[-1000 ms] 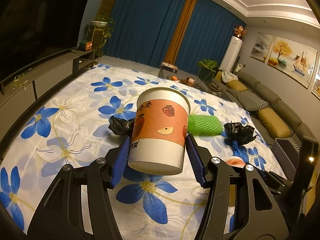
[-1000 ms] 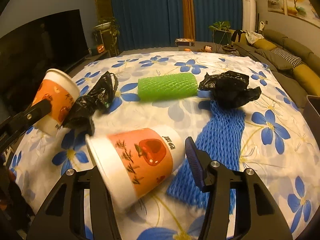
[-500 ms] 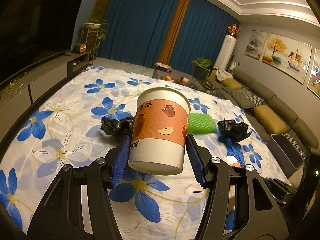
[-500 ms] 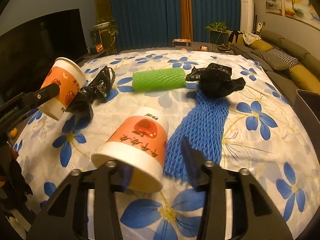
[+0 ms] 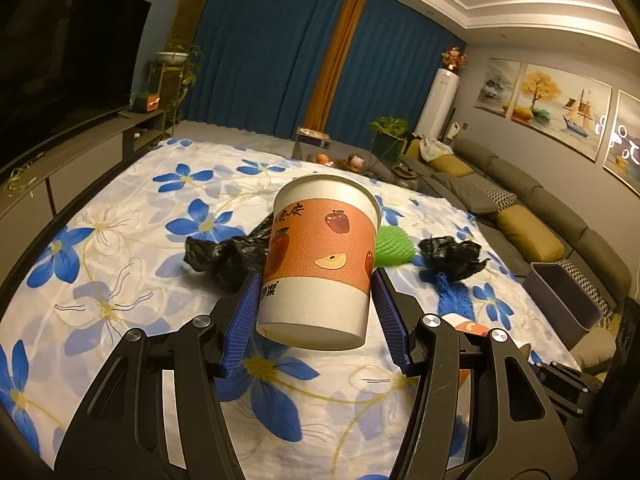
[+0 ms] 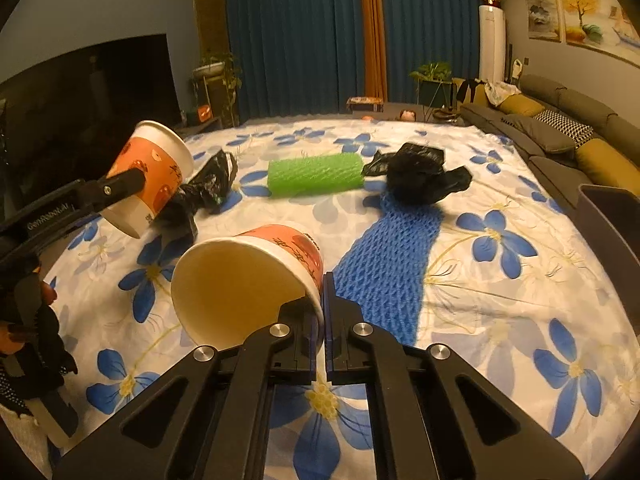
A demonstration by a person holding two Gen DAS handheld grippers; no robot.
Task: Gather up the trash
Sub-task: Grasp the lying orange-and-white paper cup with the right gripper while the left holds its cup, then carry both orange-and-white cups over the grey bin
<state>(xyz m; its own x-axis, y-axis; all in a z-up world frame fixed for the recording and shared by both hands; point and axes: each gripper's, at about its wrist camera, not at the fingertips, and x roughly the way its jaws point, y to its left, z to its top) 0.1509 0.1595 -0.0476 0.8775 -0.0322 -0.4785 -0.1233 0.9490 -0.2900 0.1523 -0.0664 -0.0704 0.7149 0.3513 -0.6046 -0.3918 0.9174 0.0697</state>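
Note:
My left gripper is shut on an upright orange-and-white paper cup, held above the flowered tablecloth; this cup also shows in the right wrist view. My right gripper is shut on the rim of a second paper cup, which is tipped with its mouth toward the camera. On the cloth lie a black bag, a green foam net roll, another black bag and a blue foam net.
A grey bin stands at the table's right edge, also in the right wrist view. A sofa runs along the right. A TV and cabinet are on the left.
My right gripper closed on the second cup's rim and tipped it so its mouth faces the camera. My left gripper rose a little with its cup.

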